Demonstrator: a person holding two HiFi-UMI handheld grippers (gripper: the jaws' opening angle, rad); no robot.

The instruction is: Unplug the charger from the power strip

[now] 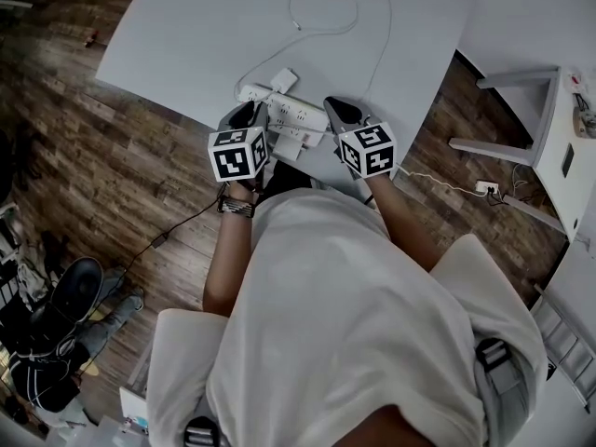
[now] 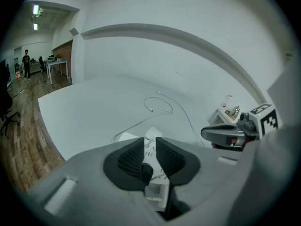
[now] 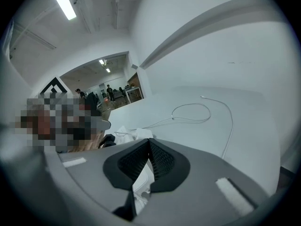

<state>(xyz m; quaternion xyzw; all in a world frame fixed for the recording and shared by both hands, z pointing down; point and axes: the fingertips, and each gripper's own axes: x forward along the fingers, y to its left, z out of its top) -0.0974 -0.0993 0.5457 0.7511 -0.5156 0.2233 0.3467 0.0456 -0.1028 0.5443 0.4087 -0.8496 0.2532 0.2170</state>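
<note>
**Item: power strip** (image 1: 296, 115), white, lying on the near part of a white table (image 1: 186, 35).

**Charger** (image 1: 284, 80): small white block against the strip's far side. Its thin white cable (image 1: 325, 33) runs away from the strip in a loose loop. From where I stand I cannot tell whether the pins are seated or already out with the block resting there; the scene fits either.

**Left gripper** (image 2: 150, 141): at the strip's left end on the near side. Its jaws stand partly spread, with the strip's white body showing in the gap, and I see no pad pressing on it.

**Right gripper** (image 3: 149, 141): at the strip's right end. Its jaw tips are pressed together, with nothing visibly pinched.

**Handling note:** The strip looks light and would probably lift with the plug. If the pins are in, one gripper should pin the strip flat. The other should take the charger's body, not the cable, and draw straight along the pins.

**Surroundings:**
- The tabletop is matte, plain and smooth.
- The floor (image 1: 84, 147) is dark wood plank.
- A second white desk (image 1: 549, 128) stands well right of the strip.
- An office chair (image 1: 70, 291) stands well to the near left.
</note>
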